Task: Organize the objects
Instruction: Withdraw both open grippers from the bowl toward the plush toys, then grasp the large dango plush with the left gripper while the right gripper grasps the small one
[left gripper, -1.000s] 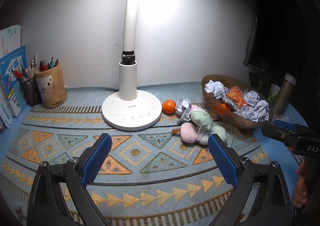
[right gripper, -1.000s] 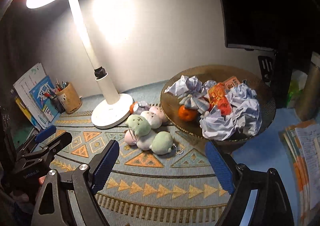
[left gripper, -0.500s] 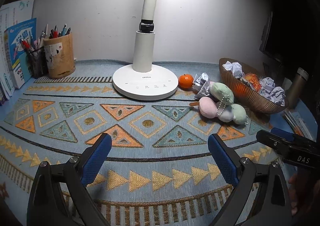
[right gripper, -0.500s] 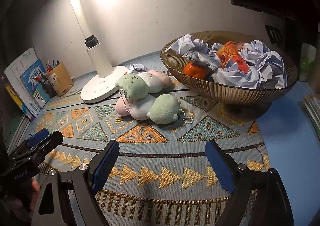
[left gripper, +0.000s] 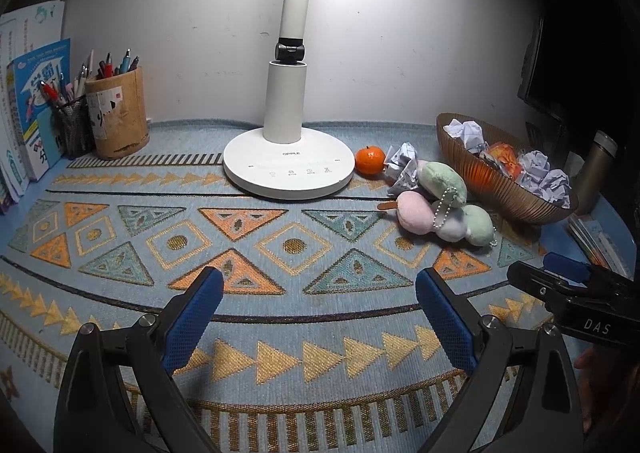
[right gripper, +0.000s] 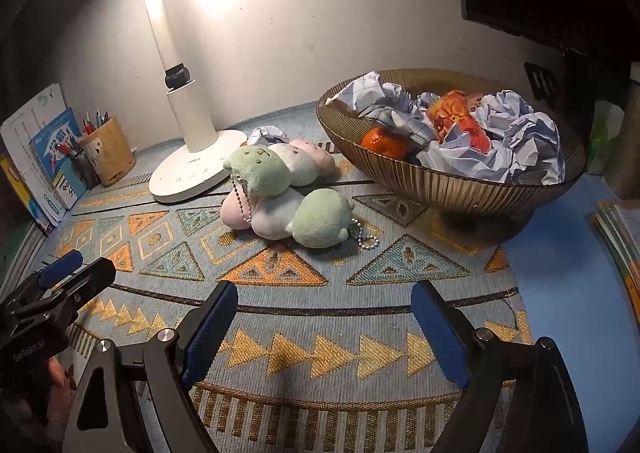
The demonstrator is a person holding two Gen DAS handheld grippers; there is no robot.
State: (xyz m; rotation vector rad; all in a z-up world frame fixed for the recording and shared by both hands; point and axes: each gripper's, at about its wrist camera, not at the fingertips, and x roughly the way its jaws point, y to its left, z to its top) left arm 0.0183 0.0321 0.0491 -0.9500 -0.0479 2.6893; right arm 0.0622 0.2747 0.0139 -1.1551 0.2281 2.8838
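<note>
Right gripper (right gripper: pixel 324 325) agape, plush toys (right gripper: pixel 280 197) ahead

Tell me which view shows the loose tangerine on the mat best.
The left wrist view. There the loose tangerine sits fully visible on the mat, between the lamp base and a crumpled paper ball. In the right wrist view it is almost entirely hidden behind the lamp base; only an orange sliver shows.

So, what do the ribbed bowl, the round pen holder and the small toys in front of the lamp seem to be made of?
Ribbed bowl: probably amber-tinted glass or plastic; glossy ribs, and an orange glows through the wall.
Round pen holder: looks like bamboo or wood; matte tan, worn surface.
Small toys: soft plush fabric, fuzzy pastel surface, with metal-looking ball chains.
</note>
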